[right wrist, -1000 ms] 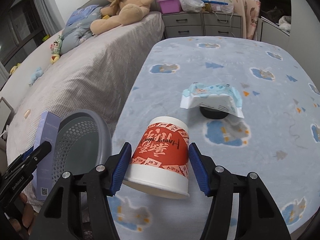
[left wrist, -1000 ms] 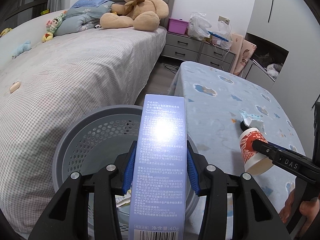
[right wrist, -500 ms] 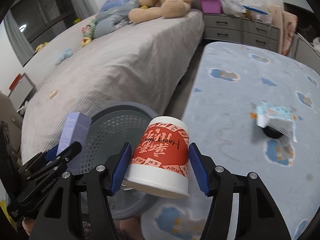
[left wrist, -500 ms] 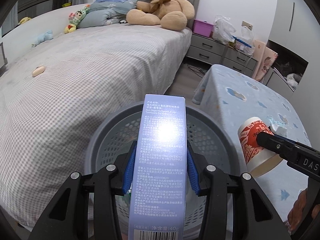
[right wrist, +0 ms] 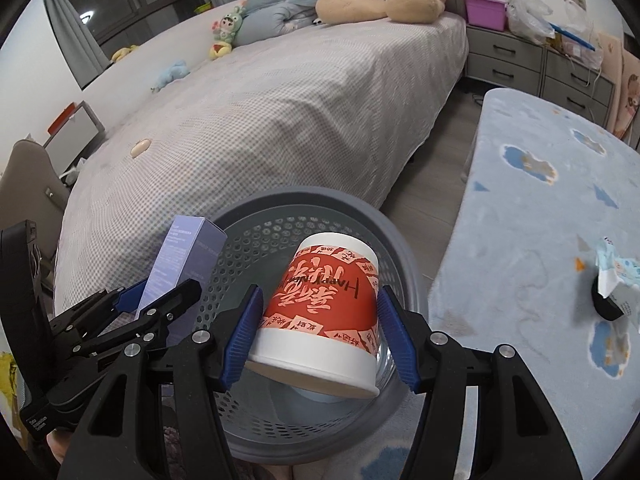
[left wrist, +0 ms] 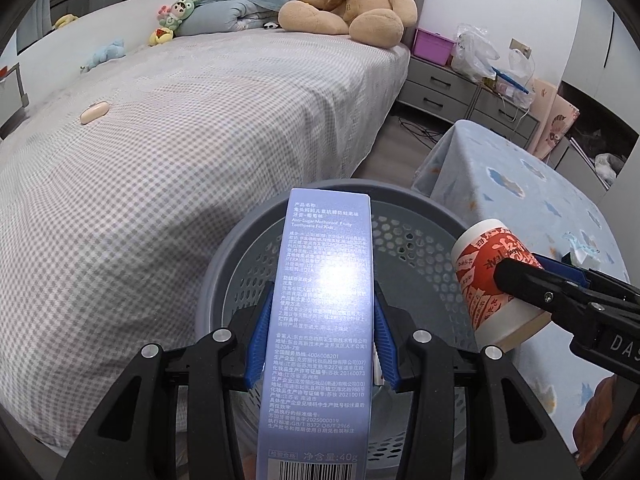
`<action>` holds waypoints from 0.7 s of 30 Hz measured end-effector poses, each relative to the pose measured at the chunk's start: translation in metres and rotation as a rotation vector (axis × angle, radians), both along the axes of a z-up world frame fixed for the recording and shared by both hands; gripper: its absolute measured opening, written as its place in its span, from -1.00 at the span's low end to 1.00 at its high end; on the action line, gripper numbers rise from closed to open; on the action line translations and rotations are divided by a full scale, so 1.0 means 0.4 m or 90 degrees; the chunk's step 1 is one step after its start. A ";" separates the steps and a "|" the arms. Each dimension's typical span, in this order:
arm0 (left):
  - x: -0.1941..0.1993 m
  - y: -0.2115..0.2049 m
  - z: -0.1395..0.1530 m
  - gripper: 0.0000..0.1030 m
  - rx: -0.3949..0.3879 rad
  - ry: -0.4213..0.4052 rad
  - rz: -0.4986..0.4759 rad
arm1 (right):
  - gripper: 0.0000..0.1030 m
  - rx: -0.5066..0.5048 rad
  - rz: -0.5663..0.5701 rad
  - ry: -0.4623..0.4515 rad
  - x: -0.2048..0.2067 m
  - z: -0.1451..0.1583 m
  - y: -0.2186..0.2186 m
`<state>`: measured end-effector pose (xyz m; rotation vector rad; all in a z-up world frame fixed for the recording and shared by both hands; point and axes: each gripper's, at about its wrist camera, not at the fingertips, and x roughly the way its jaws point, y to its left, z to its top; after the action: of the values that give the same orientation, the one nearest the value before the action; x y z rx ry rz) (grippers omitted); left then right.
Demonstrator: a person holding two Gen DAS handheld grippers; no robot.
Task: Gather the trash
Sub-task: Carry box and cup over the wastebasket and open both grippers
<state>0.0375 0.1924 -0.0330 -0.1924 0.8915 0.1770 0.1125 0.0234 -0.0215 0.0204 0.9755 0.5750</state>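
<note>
My left gripper [left wrist: 320, 336] is shut on a tall lilac toothpaste box [left wrist: 324, 320] and holds it above the near side of a grey perforated basket [left wrist: 420, 248]. My right gripper [right wrist: 320, 324] is shut on a red and white paper cup [right wrist: 324, 308], held upside down over the same basket [right wrist: 288, 216]. The cup [left wrist: 492, 276] and right gripper also show at the right of the left wrist view. The box [right wrist: 180, 264] shows at the left of the right wrist view. A crumpled blue wrapper [right wrist: 616, 276] over a dark round thing lies on the blue table.
A bed [left wrist: 160, 152] with a checked grey cover lies left of the basket, a teddy bear [left wrist: 352, 4] at its head. A table with a blue cloth [right wrist: 540, 216] stands to the right. Grey drawers [right wrist: 512, 60] line the back wall.
Both grippers have moved left from the table to over the basket, each still holding its item. The cup now hangs over the basket's inside.
</note>
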 end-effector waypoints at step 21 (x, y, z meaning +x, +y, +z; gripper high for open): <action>0.009 0.007 -0.014 0.24 0.017 0.002 0.032 | 0.33 0.023 0.008 -0.004 0.006 -0.001 -0.018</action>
<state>0.0409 0.1952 -0.0386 -0.1896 0.8873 0.2369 0.1150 0.0160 -0.0220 0.0449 0.9602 0.6038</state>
